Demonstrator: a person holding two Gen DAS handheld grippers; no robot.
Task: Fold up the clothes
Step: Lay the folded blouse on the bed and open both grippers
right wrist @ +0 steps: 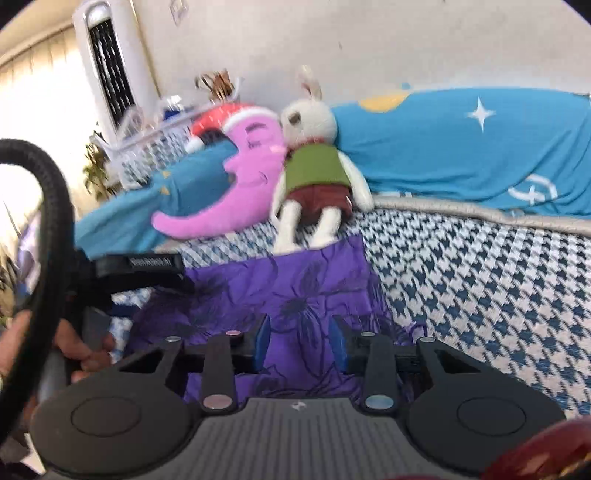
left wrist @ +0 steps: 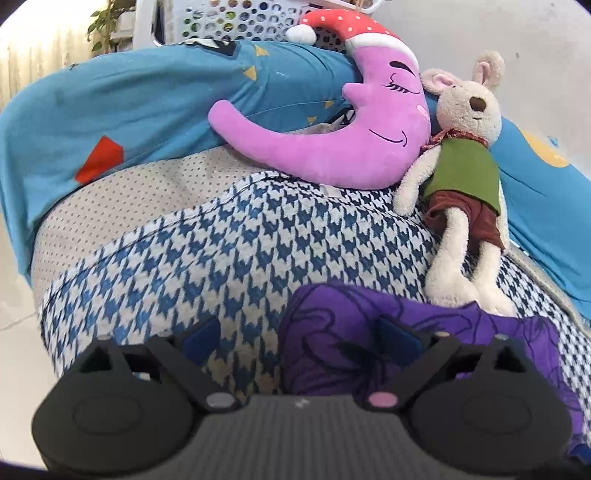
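A purple floral garment (right wrist: 295, 288) lies flat on the blue-and-white houndstooth cover (right wrist: 480, 288), with its far edge by the rabbit toy's feet. My right gripper (right wrist: 301, 343) hovers open low over the garment's near part, and purple cloth shows between its blue pads (right wrist: 264, 341). My left gripper (left wrist: 299, 338) is open wide at the garment's left edge (left wrist: 332, 332). One of its fingers is over the purple cloth and the other over the houndstooth cover (left wrist: 221, 251). The right wrist view also shows the left gripper (right wrist: 162, 273), held by a hand (right wrist: 81, 347).
A pink moon plush (left wrist: 325, 147) and a rabbit toy (left wrist: 461, 177) lie at the back of the cover, against a blue sheet (left wrist: 147, 103). Behind stand a white perforated basket (left wrist: 236, 18), a plant (right wrist: 96, 170) and a tall white air conditioner (right wrist: 110, 66).
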